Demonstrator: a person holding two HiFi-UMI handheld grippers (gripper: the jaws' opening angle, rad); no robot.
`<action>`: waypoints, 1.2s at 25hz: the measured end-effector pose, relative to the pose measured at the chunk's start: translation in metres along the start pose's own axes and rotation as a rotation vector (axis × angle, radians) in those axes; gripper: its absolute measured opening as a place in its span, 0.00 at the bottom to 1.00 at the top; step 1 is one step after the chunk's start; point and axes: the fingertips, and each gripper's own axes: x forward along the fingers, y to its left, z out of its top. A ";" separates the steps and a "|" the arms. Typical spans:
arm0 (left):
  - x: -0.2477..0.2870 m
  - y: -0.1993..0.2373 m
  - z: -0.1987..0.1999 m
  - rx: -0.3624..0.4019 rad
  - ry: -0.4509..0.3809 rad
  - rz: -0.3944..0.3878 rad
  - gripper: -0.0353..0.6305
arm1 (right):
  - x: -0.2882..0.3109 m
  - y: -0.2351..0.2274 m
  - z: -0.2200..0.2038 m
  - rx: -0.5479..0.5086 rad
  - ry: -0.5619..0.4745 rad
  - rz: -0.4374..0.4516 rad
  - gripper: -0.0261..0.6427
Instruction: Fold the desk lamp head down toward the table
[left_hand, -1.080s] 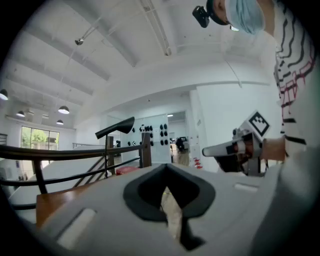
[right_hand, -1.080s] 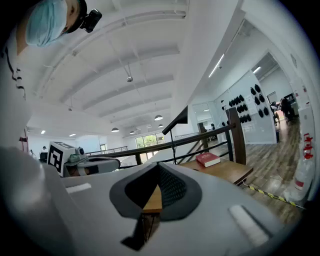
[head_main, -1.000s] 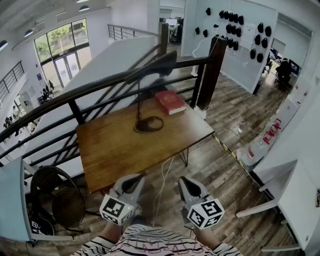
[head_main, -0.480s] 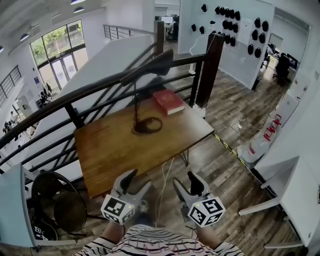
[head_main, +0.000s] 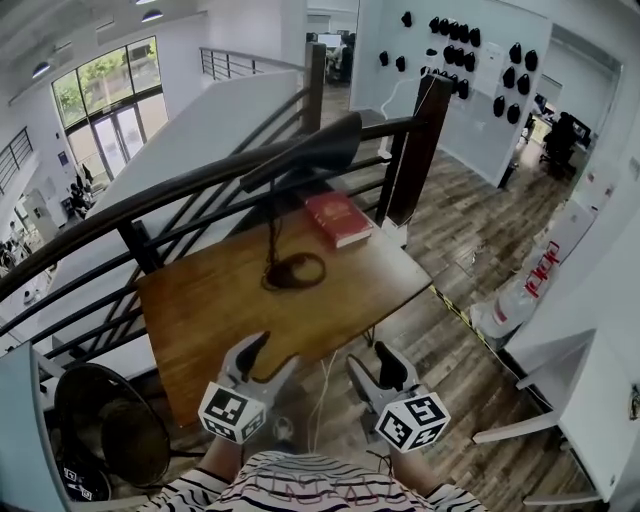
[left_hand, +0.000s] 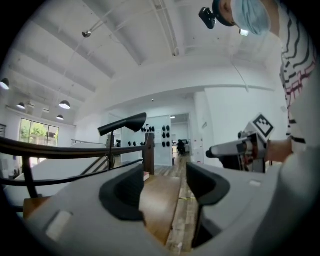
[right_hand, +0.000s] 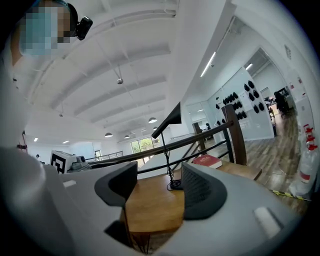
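A black desk lamp stands on the wooden table (head_main: 210, 300). Its long head (head_main: 300, 150) is raised, slanting high above the round base (head_main: 295, 271) on a thin stem (head_main: 270, 215). My left gripper (head_main: 270, 355) hovers at the table's near edge, its jaws opening with nothing between them. My right gripper (head_main: 368, 360) hangs beside it just off the edge, open and empty. Both are well short of the lamp. The left gripper view shows the lamp head (left_hand: 122, 124) far ahead; the right gripper view shows the head (right_hand: 167, 120) and base (right_hand: 175, 185).
A red book (head_main: 338, 218) lies at the table's far right corner. A dark railing (head_main: 200, 180) runs close behind the table, with a post (head_main: 418, 150) at the right. A fan (head_main: 110, 430) stands low at the left. A cable (head_main: 325, 385) hangs off the front edge.
Both grippers were shut a second ago and now stand open. They have moved forward to the table's near edge, and the view has shifted closer to the table.
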 end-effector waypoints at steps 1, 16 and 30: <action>0.005 0.011 0.000 -0.003 0.000 -0.001 0.45 | 0.012 -0.002 0.002 -0.001 0.003 -0.002 0.43; 0.048 0.168 0.006 -0.023 -0.004 -0.033 0.45 | 0.173 -0.003 0.026 -0.001 0.001 -0.051 0.43; 0.076 0.221 -0.010 -0.072 0.011 -0.068 0.45 | 0.227 -0.022 0.026 0.011 -0.002 -0.103 0.42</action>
